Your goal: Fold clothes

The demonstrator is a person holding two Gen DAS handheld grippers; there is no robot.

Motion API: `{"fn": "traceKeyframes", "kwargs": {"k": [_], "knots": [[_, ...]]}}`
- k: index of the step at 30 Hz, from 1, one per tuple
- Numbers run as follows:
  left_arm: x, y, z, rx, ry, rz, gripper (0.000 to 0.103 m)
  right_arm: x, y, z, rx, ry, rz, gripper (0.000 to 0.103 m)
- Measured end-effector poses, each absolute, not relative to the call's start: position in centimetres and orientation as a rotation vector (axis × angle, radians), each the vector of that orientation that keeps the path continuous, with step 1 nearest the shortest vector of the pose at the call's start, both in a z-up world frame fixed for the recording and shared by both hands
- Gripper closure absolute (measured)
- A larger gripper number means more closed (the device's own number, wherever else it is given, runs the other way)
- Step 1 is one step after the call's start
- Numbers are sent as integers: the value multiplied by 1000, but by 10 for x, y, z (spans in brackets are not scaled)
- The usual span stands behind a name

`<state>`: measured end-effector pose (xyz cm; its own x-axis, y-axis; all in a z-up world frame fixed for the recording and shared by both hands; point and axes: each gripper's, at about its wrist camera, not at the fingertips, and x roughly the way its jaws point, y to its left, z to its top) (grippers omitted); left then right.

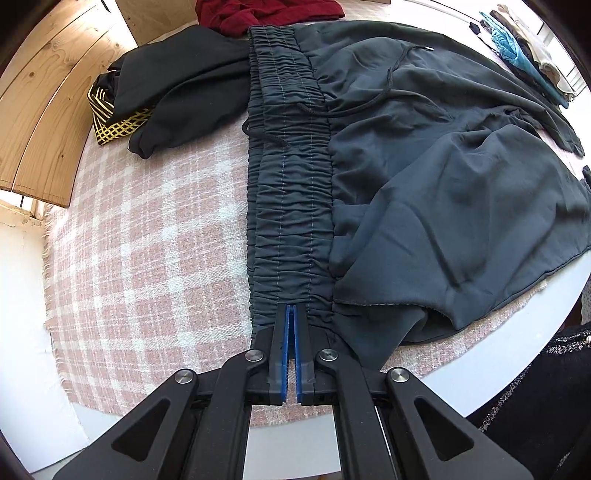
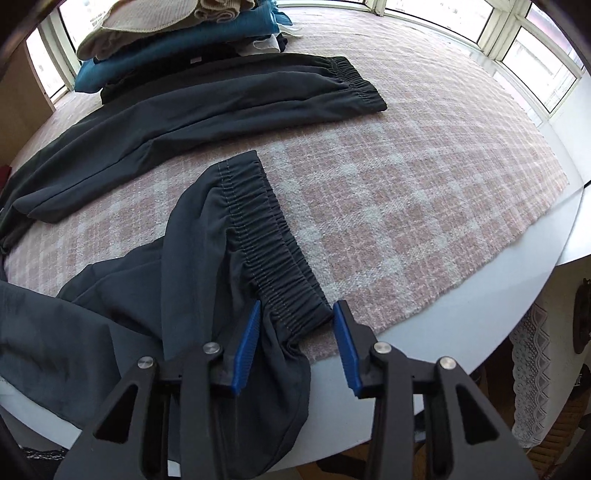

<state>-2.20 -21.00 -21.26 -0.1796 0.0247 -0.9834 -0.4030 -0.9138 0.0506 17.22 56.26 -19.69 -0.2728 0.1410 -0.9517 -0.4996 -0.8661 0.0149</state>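
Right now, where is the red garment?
In the left wrist view, the red garment lies at the top edge, just beyond the trousers' waistband, right of the black garment.

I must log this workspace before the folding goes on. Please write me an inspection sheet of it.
Surface: white table under a pink checked cloth.
Job's things: dark trousers spread out, waistband gathered, drawstring loose; near leg cuff at the cloth's edge, far leg cuff flat.
Clutter: folded pile at the far edge; black garment, yellow-patterned piece and red garment heaped beside the waistband.
Grippers: left gripper shut on the waistband; right gripper open, its fingers either side of the near leg cuff.
Cables: nothing seen.
Surroundings: wooden boards, windows, lace cloth beside the table.
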Motion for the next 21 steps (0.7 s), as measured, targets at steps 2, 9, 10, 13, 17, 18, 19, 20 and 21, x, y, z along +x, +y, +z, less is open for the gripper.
{"fn": "traceKeyframes", "kwargs": {"k": [2, 9, 10, 13, 17, 18, 19, 20, 21], "knots": [[-19, -207, -213, -1803, 439, 2173, 101, 175, 566, -195, -1563, 469, 2190, 76], [-9, -199, -213, -1809, 442, 2186, 101, 206, 588, -158, -1317, 507, 2168, 79], [-7, -198, -212, -1806, 441, 2193, 100, 215, 595, -152, -1286, 493, 2122, 80], [0, -200, -209, -1806, 430, 2231, 92, 232, 619, -149, -1281, 538, 1999, 80], [18, -213, -194, -1801, 325, 2307, 78, 232, 615, -160, -1337, 516, 1999, 80], [24, -215, -189, -1796, 297, 2315, 78, 231, 610, -160, -1344, 511, 2009, 80], [30, -216, -184, -1794, 275, 2316, 78, 230, 606, -161, -1351, 506, 2018, 80], [36, -219, -179, -1795, 254, 2305, 78, 227, 604, -161, -1359, 486, 2021, 80], [43, -222, -174, -1797, 234, 2291, 78, 225, 603, -159, -1361, 483, 2024, 80]]}}
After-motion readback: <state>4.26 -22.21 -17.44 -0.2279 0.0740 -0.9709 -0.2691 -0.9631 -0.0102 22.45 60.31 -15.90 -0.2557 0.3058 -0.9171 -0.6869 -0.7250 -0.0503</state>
